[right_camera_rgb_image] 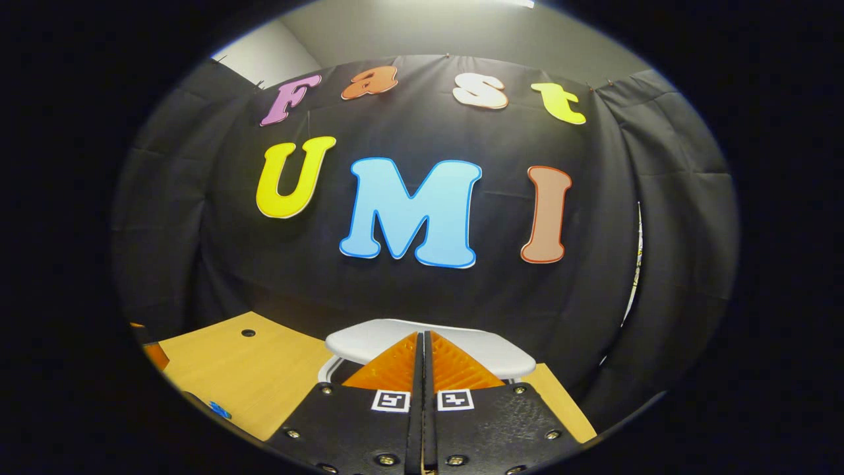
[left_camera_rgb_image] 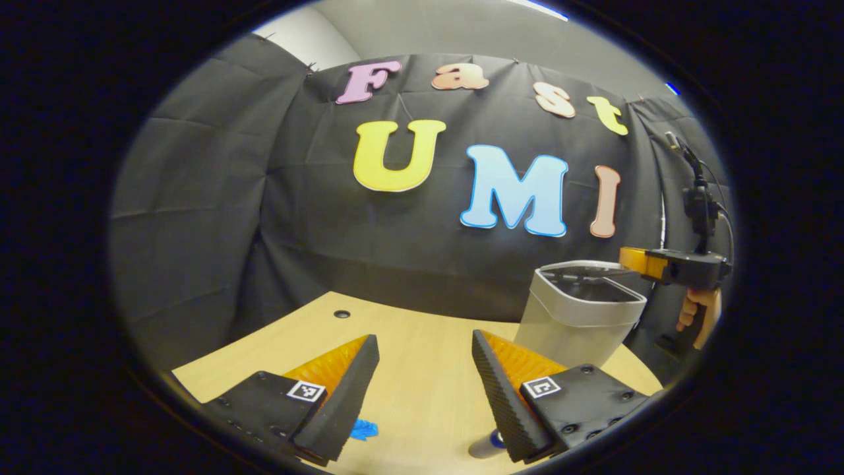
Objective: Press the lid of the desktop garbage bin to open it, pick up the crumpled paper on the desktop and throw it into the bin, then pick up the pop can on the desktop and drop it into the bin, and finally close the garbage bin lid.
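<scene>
Left gripper view: my left gripper [left_camera_rgb_image: 425,389] sits wide open at the bottom, holding nothing. The bin [left_camera_rgb_image: 580,316], pale grey w/ a lighter rim band, stands center-right on the wooden desk [left_camera_rgb_image: 409,330]. Right gripper [left_camera_rgb_image: 636,259] is at its rim, far right. Blue crumpled paper [left_camera_rgb_image: 362,429] peeks out bottom left, can [left_camera_rgb_image: 488,445] bottom center, mostly hidden.

Right gripper view: right gripper [right_camera_rgb_image: 422,353] fingers closed together, nothing between, tips over the bin lid [right_camera_rgb_image: 369,343] at bottom center; can't tell if touching.

The left gripper [left_camera_rgb_image: 425,376] hangs wide open over the wooden desk [left_camera_rgb_image: 422,330]. Ahead and right of it stands the bin [left_camera_rgb_image: 573,316], the right gripper [left_camera_rgb_image: 636,260] at its rim. Crumpled blue paper [left_camera_rgb_image: 362,429] lies beneath the left finger, the pop can [left_camera_rgb_image: 486,445] beneath the other.
</scene>
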Action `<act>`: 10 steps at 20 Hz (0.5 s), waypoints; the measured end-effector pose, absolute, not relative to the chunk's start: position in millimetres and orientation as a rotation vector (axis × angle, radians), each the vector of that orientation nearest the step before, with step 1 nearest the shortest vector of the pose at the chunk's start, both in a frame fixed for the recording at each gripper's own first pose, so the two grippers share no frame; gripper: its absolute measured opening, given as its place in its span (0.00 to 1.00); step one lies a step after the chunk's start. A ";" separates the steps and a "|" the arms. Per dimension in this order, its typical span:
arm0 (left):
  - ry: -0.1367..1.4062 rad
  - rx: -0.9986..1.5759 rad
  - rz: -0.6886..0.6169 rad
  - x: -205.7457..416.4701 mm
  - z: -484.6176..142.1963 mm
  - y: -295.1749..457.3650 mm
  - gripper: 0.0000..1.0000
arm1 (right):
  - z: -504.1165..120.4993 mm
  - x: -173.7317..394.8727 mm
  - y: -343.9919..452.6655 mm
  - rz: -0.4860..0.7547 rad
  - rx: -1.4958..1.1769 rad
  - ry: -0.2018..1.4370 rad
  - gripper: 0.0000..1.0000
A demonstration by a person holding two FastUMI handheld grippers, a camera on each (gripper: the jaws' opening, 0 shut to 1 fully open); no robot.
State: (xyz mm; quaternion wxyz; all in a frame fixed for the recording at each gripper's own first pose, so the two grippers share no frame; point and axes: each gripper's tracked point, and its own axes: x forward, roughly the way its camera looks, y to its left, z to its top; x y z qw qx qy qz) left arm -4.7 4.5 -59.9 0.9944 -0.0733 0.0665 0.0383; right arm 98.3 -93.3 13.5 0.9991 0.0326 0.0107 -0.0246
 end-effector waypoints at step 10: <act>0.164 -0.107 -0.037 -8.0 -77.6 22.3 0.91 | 35.7 44.4 -73.6 -0.133 0.091 -0.020 0.01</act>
